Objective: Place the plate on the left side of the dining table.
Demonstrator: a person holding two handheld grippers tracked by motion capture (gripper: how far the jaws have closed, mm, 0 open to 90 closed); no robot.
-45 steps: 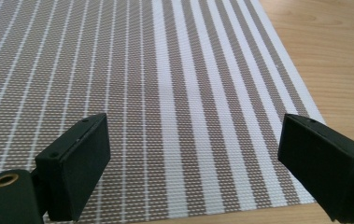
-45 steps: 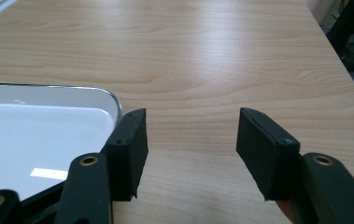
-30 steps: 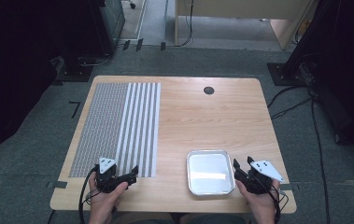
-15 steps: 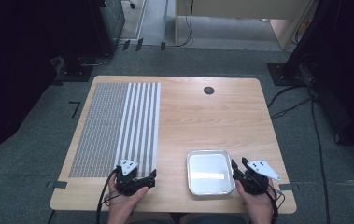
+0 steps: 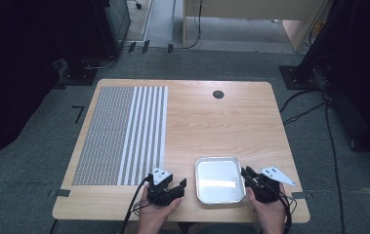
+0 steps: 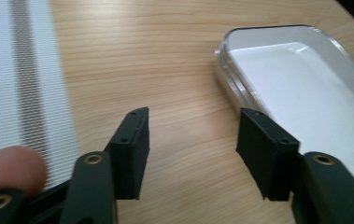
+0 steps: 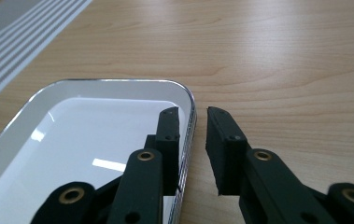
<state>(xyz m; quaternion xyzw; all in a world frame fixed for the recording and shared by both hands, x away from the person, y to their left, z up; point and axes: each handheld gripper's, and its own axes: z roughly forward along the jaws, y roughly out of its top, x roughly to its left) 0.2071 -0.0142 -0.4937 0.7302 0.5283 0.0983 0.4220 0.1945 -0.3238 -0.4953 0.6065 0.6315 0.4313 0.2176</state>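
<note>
Left tongs [image 5: 174,185] shifted toward tray [image 5: 220,197], wide open, empty, right tongs [image 5: 247,175] narrowly astride tray rim.

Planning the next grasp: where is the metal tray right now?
In the high view, the tray sits at the table's near edge, between left gripper and right gripper.

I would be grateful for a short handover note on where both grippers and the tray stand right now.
Left gripper: open, holding nothing, over bare wood just left of the tray.
Right gripper: jaws straddle the tray's right rim with a narrow gap, one inside and one outside; not clamped.
Tray: empty, flat on the table near the front edge, right of the striped mat.
Done: both grippers brought up to the tray.
Left: probably close the right one on the rim, then lift.
</note>
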